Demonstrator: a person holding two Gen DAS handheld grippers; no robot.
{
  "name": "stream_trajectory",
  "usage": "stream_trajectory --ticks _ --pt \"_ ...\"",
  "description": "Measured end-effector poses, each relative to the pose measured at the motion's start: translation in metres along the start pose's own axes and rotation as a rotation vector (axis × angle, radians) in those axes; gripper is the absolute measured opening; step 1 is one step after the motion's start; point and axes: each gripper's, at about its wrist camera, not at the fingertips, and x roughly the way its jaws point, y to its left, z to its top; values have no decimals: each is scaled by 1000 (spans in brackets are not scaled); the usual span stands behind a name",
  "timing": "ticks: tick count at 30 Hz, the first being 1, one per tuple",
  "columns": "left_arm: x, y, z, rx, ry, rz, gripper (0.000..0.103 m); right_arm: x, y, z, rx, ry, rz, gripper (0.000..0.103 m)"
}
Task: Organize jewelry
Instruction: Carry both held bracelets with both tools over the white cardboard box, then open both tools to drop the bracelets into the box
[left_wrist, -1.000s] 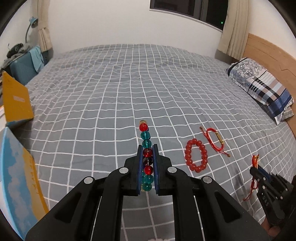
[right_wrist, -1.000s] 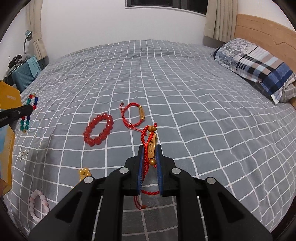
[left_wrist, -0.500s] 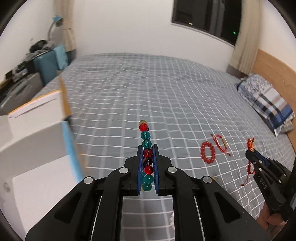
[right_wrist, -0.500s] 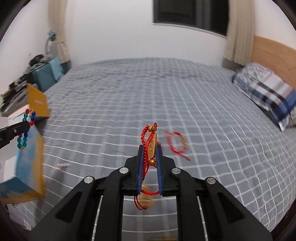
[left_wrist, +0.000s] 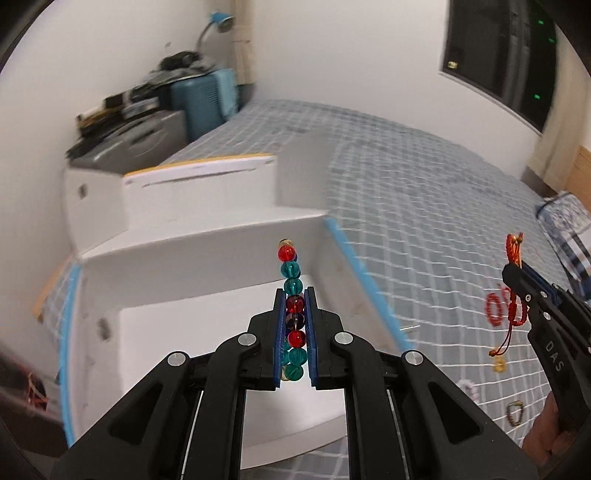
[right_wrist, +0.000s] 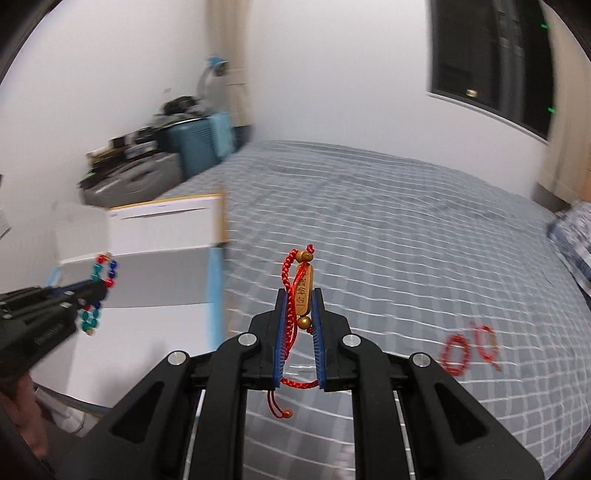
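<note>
My left gripper (left_wrist: 294, 295) is shut on a red and teal bead bracelet (left_wrist: 291, 275) and holds it over the open white box (left_wrist: 207, 325) at the bed's left edge. It also shows in the right wrist view (right_wrist: 92, 291). My right gripper (right_wrist: 299, 295) is shut on a red cord bracelet with a gold tag (right_wrist: 303, 291), above the bed to the right of the box; it shows in the left wrist view (left_wrist: 517, 273). A red bead bracelet (right_wrist: 458, 354) and another red cord bracelet (right_wrist: 487, 341) lie on the grey checked bedspread (right_wrist: 388, 229).
More small jewelry lies on the bedspread near the front (left_wrist: 515, 411). The box has a raised white lid (left_wrist: 199, 192) with blue and yellow edges. A blue suitcase (left_wrist: 207, 99) and clutter stand beyond the bed's left side. A striped pillow (left_wrist: 569, 221) lies at the right.
Both grippers have swung left with their bracelets still held. The white box has come under the left gripper and the loose bracelets on the bed have shifted to the right of both views.
</note>
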Motion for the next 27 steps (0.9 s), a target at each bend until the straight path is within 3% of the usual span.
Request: stream_trajectory --ticks 7,11,17,21,27 --pt "5 69 -18 -73 65 85 9 18 83 -1 -91 71 136 12" --pt "21 100 -34 -121 146 130 9 41 117 -11 -114 161 192 12" --pt "54 132 -55 -184 281 119 9 73 139 -28 -105 289 198 12" --pt "61 136 -62 -184 301 132 9 95 146 -36 -102 371 180 12" --pt "57 134 -62 -169 292 147 9 106 148 -44 -100 403 175 12"
